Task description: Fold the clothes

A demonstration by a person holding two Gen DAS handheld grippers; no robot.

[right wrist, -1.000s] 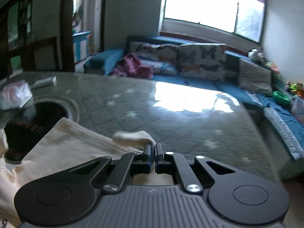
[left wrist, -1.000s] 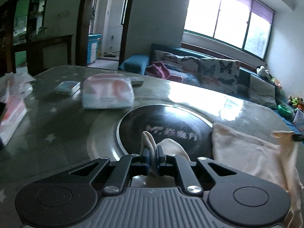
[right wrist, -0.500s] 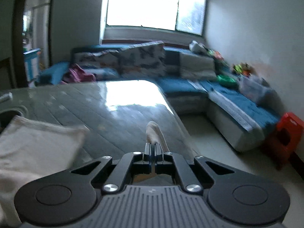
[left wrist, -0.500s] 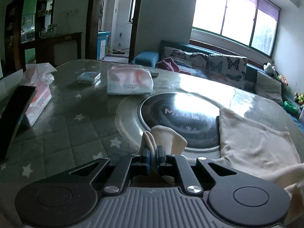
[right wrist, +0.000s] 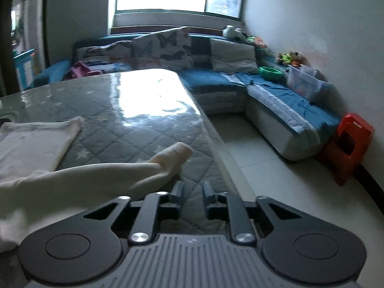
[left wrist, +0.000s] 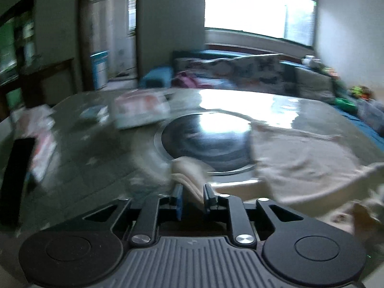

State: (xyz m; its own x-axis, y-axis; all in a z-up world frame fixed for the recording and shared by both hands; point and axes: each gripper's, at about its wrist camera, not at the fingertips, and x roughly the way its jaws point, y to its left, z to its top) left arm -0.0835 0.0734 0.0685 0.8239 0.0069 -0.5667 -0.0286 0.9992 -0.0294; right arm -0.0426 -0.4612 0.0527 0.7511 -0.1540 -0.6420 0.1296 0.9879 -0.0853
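A cream garment (left wrist: 295, 158) lies spread on the quilted table, partly over the round black hob (left wrist: 204, 141). In the blurred left wrist view my left gripper (left wrist: 192, 194) stands open, with a cream sleeve end (left wrist: 189, 172) lying loose between its fingers. In the right wrist view my right gripper (right wrist: 192, 192) is open and empty; the other sleeve (right wrist: 134, 170) lies on the table just left of its fingers, near the table's right edge. The garment's body (right wrist: 31, 144) lies further left.
A tissue pack (left wrist: 141, 110), a small booklet (left wrist: 93, 112) and a red-and-white packet (left wrist: 43, 144) lie on the table's left half. A dark phone (left wrist: 16, 177) leans at the far left. A blue sofa (right wrist: 276, 96) and red stool (right wrist: 348, 144) stand beyond the table's right edge.
Both grippers have opened and let go of the sleeve ends they held. The right sleeve now lies on the table by the edge. The left view is blurred by motion.
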